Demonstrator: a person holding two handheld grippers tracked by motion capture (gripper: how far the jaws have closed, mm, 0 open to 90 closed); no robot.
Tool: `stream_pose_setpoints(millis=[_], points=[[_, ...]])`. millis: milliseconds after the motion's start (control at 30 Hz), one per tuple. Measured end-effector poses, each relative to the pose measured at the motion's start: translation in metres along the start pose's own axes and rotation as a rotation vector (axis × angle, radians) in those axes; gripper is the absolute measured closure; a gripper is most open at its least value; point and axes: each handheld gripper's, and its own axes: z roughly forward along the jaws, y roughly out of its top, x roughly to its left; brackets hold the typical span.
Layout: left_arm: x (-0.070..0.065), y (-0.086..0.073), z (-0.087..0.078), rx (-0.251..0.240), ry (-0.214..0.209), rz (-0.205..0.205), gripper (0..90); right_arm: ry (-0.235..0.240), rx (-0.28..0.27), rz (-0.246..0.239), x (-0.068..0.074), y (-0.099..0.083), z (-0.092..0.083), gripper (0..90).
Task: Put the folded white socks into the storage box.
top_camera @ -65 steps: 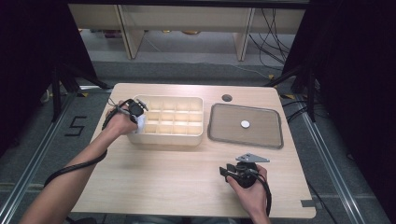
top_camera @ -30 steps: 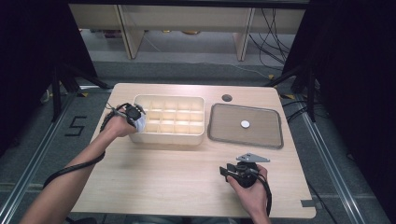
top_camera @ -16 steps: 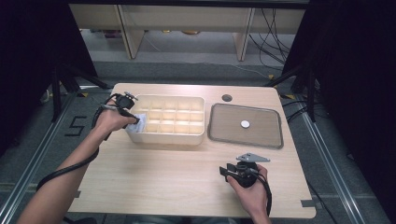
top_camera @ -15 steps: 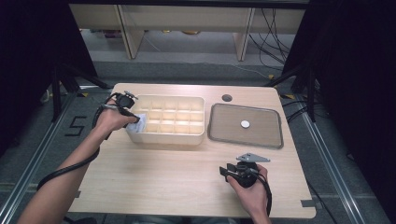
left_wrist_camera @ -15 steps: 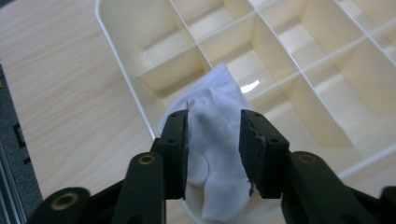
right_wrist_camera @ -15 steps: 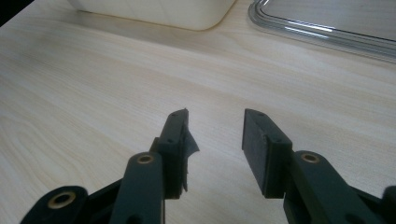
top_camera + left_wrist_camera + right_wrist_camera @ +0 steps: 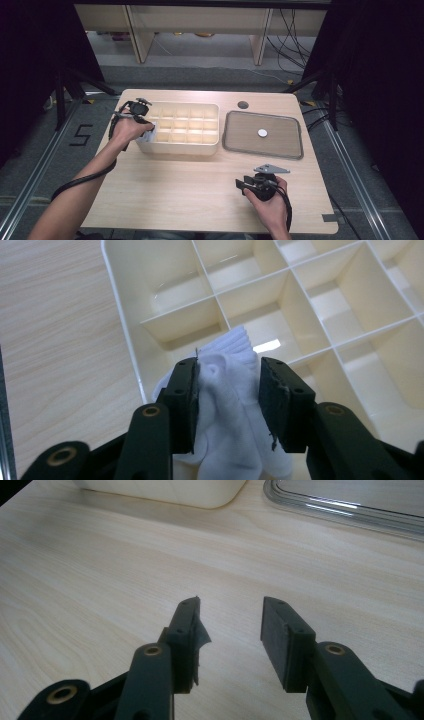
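A white folded sock (image 7: pixel 227 405) sits in the near-left corner cell of the cream divided organiser box (image 7: pixel 182 129), bulging above the dividers. It looks soft, light and squashy, so it will likely compress and sag; the thick folded middle seems the best place to take hold. The left hand-held gripper (image 7: pixel 227 390) has just been opening; its jaws stand apart around the sock, pads beside the cloth rather than squeezing it. The right hand-held gripper (image 7: pixel 227 630) rests low over the bare bench (image 7: pixel 165 190), jaws apart and empty. A grey lid (image 7: pixel 262 134) lies right of the box.
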Motion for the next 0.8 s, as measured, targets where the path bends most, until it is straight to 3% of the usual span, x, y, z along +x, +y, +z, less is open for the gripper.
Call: stream_pose_setpoints(millis=[67,167,300,433,467,533,633,667,800], points=[[-0.001,0.000,0.001,0.003,-0.002,-0.005,54.6,-0.030,0.005,-0.015,-0.001,0.000,-0.002,59.8],[-0.003,-0.001,0.006,0.015,0.007,0.003,51.5,-0.024,0.008,-0.010,0.000,0.001,-0.001,59.5],[-0.005,-0.004,0.009,0.014,0.023,0.004,57.3,-0.025,0.010,-0.013,-0.001,0.000,-0.001,59.4],[-0.008,-0.006,0.010,0.015,0.036,0.037,64.6,-0.017,0.011,-0.010,0.000,0.000,0.001,59.4],[-0.008,-0.006,0.010,0.016,0.036,0.039,66.2,-0.021,0.021,0.022,0.003,-0.001,0.001,59.4],[-0.007,-0.006,0.009,0.020,0.033,0.042,68.9,-0.021,0.015,-0.012,0.001,0.000,0.000,59.4],[-0.007,-0.007,0.009,0.032,0.033,0.061,71.3,-0.020,0.013,-0.012,0.001,0.000,0.001,59.4],[-0.008,-0.007,0.009,0.037,0.038,0.071,71.9,-0.013,0.025,0.022,0.004,0.000,0.000,59.4],[-0.011,-0.010,0.011,0.060,0.057,0.103,74.0,-0.006,0.025,0.025,0.004,-0.001,0.002,59.4]])
